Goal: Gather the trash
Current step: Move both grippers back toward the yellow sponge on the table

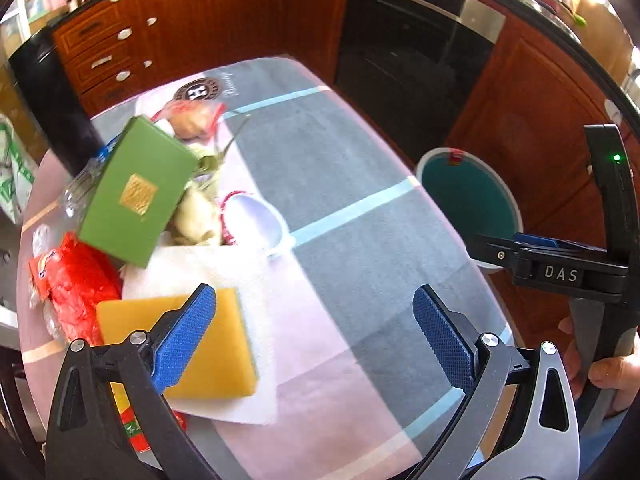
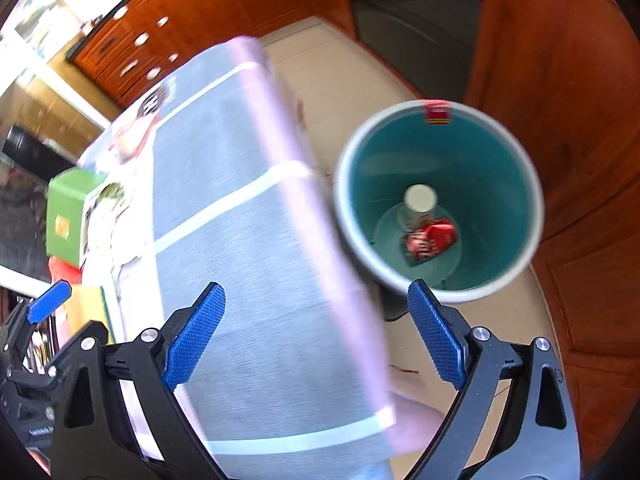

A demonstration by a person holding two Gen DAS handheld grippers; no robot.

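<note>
A pile of trash lies on the table's left side: a green box (image 1: pixel 138 190), a red plastic wrapper (image 1: pixel 78 284), a yellow sponge (image 1: pixel 218 350) on a white napkin (image 1: pixel 224 264), a white cup (image 1: pixel 258 222) and a clear bottle (image 1: pixel 78 190). My left gripper (image 1: pixel 314 338) is open and empty, its left finger over the sponge. My right gripper (image 2: pixel 316 334) is open and empty above the table edge, near the teal bin (image 2: pixel 496 168). The bin holds a red can (image 2: pixel 430 240) and a paper cup (image 2: pixel 418 204). The bin also shows in the left wrist view (image 1: pixel 472 196).
The table wears a grey and pink cloth (image 1: pixel 352 208) with pale stripes. Wooden cabinets (image 1: pixel 180 28) and a black oven (image 1: pixel 404 60) stand behind it. The bin stands on the floor off the table's right edge, beside a wooden cabinet door (image 2: pixel 568 100).
</note>
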